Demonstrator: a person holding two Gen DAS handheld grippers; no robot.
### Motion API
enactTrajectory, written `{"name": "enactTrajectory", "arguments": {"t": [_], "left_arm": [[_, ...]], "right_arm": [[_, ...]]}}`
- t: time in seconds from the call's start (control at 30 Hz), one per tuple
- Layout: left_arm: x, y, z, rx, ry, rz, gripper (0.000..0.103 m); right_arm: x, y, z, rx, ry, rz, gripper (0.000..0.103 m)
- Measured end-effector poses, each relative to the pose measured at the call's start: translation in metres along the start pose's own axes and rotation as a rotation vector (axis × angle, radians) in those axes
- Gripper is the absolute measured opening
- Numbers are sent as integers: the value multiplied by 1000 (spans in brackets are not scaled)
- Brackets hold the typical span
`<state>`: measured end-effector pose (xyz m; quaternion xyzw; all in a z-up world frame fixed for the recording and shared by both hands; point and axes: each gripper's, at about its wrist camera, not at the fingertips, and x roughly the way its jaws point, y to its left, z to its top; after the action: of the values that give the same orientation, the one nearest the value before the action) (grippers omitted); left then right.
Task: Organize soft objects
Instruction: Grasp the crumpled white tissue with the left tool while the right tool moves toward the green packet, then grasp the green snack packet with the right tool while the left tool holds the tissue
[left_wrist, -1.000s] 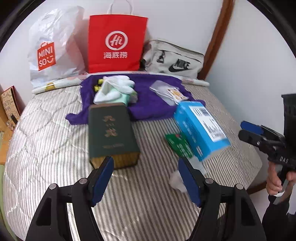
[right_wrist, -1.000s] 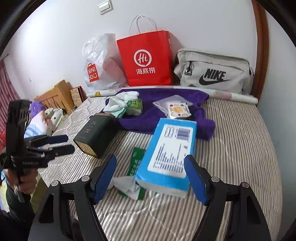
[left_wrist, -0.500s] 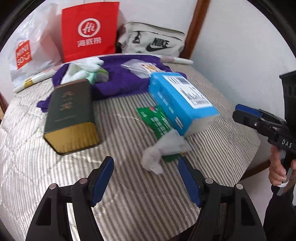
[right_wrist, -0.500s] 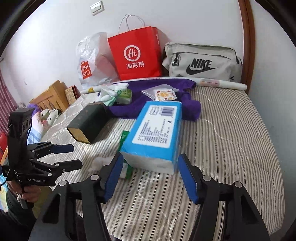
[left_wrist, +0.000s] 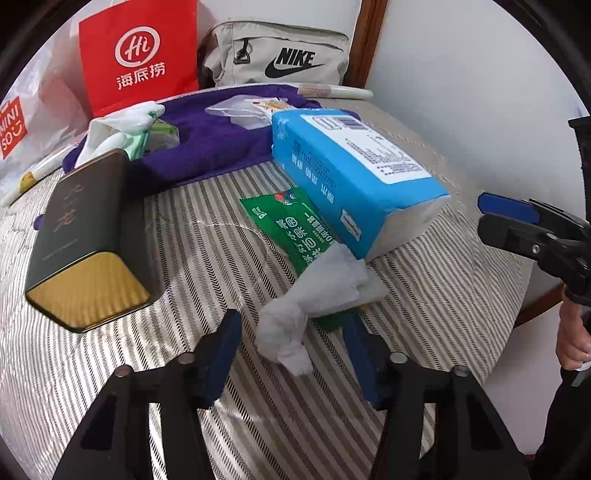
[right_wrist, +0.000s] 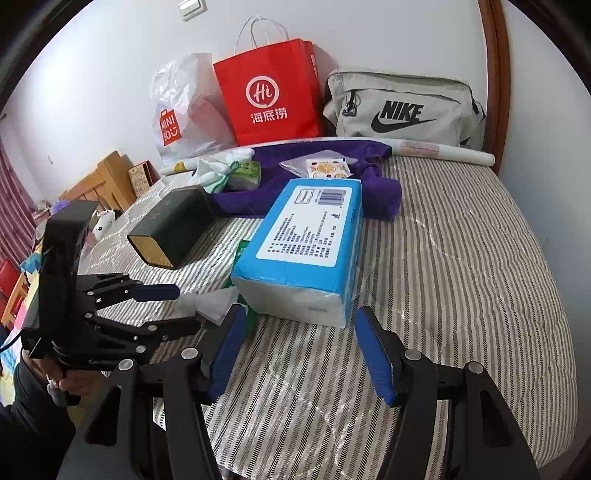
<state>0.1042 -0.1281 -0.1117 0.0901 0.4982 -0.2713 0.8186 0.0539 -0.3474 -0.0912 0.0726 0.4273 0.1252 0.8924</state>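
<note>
A striped quilted bed (right_wrist: 461, 258) filled the room's corner below a white wall (right_wrist: 110, 74). Left of the blue tissue pack (right_wrist: 306, 236) lay a dark tin (right_wrist: 170, 225). At the pack's near-left corner, the left hand-held gripper (left_wrist: 291, 347) was closing around a crumpled white tissue (left_wrist: 314, 295), pads not yet touching. The right hand-held gripper (right_wrist: 299, 350) stood half-open, empty, before the pack.

A grey-and-white striped bed cover (right_wrist: 461, 258) is seen beneath a blue tissue pack (right_wrist: 306, 251), a green packet (left_wrist: 295, 229), a dark green gold-ended tin (left_wrist: 85, 236), a purple cloth (left_wrist: 210, 147) and a red paper bag (right_wrist: 269, 92).
</note>
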Motion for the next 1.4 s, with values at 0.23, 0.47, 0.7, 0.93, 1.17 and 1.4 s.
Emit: {"name": "enactTrajectory", "arguments": {"t": [0.23,0.47,0.7,0.93,1.17,1.4], "left_arm": [[6,1,-1,13,-4,9,26],[-7,13,-7,-12,-33,-10,22],[-29,40,-27,-60,-58,52,22],[-48,69,-50,-117,-106,87,22],[-55,94,-60,-163,-125,82,22],[-52,106,-63,-191,-124,83,22]], "right_arm": [[7,6,-8,-19,36,14,60],[18,26,-12,-44,74,36,60],[37,52,-13,-64,116,48,60],[62,73,-17,-48,160,33,60],[74,83,-16,-33,154,-73,60],[87,90,-16,14,136,-147,61]]}}
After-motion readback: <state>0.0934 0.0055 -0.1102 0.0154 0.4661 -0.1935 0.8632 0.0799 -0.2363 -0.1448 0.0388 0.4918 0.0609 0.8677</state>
